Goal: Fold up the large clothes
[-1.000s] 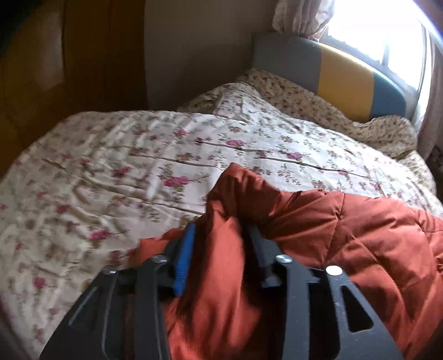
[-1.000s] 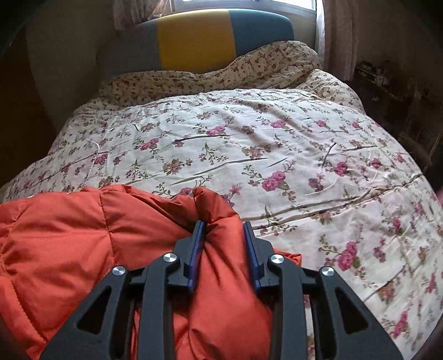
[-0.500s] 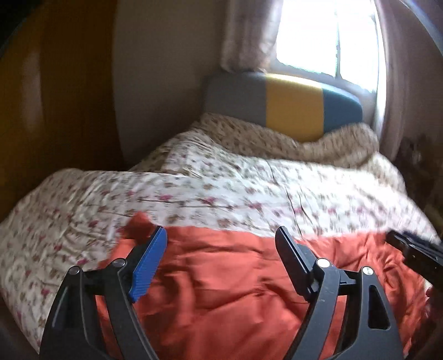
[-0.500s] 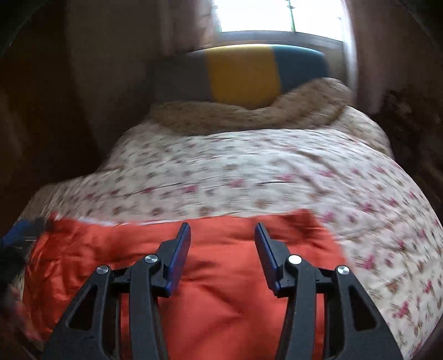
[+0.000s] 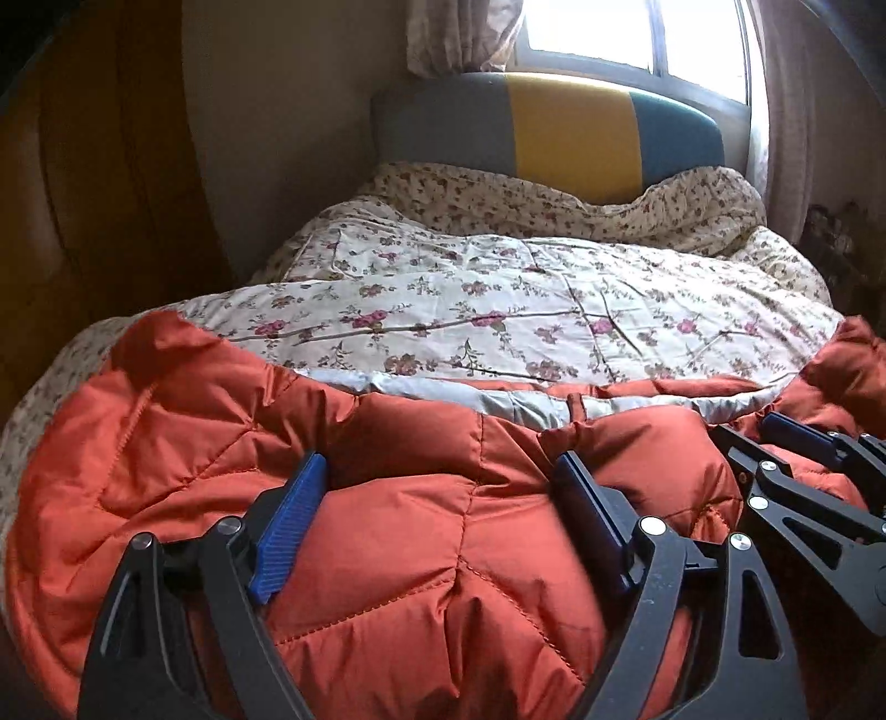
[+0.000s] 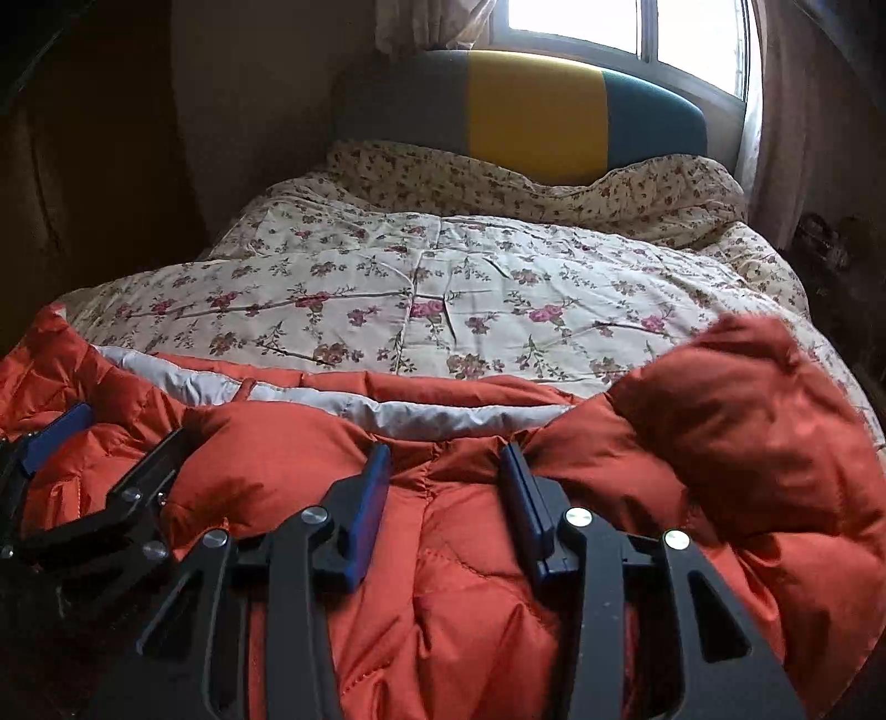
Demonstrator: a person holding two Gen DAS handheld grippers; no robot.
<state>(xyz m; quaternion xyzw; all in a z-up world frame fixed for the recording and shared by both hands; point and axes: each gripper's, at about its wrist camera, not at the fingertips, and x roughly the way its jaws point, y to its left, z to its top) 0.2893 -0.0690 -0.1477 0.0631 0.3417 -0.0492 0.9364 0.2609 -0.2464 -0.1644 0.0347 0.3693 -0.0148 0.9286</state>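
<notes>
A puffy orange quilted jacket (image 5: pixel 183 443) lies spread across the near end of the bed, and a strip of its grey lining (image 5: pixel 421 387) shows along the far edge. My left gripper (image 5: pixel 440 465) stands over it, its jaws wide and opening; fabric bulges up between them without being pinched. My right gripper (image 6: pixel 446 451) is just to its right, its jaws closing on a bunched fold of the jacket (image 6: pixel 720 443), with creases running into the pads. Each gripper shows in the other's view: the right gripper (image 5: pixel 745 429) and the left gripper (image 6: pixel 133 423).
A floral quilt (image 5: pixel 498 293) covers the bed beyond the jacket. At the far end stand a grey, yellow and teal headboard (image 5: pixel 570 127) and a bright window (image 5: pixel 637 39). A wooden wardrobe (image 5: pixel 83 221) lines the left side, and dark clutter (image 5: pixel 836 243) sits at the right.
Both grippers have drawn back from the headboard and come close side by side. The left jaws let go of their bunch of jacket and spread wide. The jacket now lies spread out, lining showing.
</notes>
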